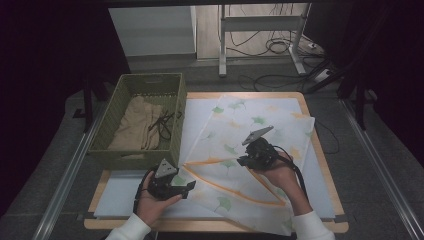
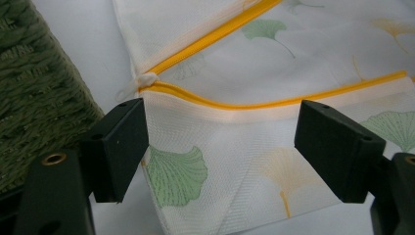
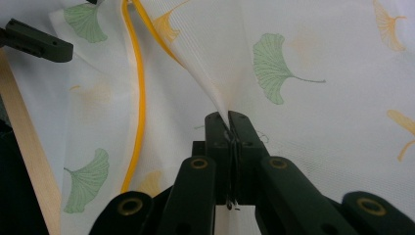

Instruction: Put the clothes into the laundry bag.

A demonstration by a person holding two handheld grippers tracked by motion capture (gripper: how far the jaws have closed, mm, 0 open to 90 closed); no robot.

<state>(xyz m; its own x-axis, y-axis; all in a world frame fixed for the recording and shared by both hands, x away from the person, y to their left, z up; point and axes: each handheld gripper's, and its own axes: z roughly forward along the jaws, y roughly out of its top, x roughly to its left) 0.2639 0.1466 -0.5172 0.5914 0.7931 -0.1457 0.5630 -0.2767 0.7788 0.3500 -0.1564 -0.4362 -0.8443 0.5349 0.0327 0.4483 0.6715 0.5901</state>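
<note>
From the high view, I judge the mesh laundry bag [image 1: 240, 150] light, limp and slippery — it lies on the bench [image 1: 320, 150] under both tools. Left gripper view: my left hand-held gripper [image 2: 220, 147] gapes wide over the zipper [image 2: 220, 100] corner. Right gripper view: my right hand-held gripper [image 3: 228, 125] is pinched on a mesh fold — best hold.

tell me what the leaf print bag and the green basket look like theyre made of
Leaf print bag: thin white mesh fabric, probably synthetic; fine woven grid shows, matte, yellow zipper.
Green basket: woven cord or paper rope, judging by its thick twisted strands; matte olive.
</note>
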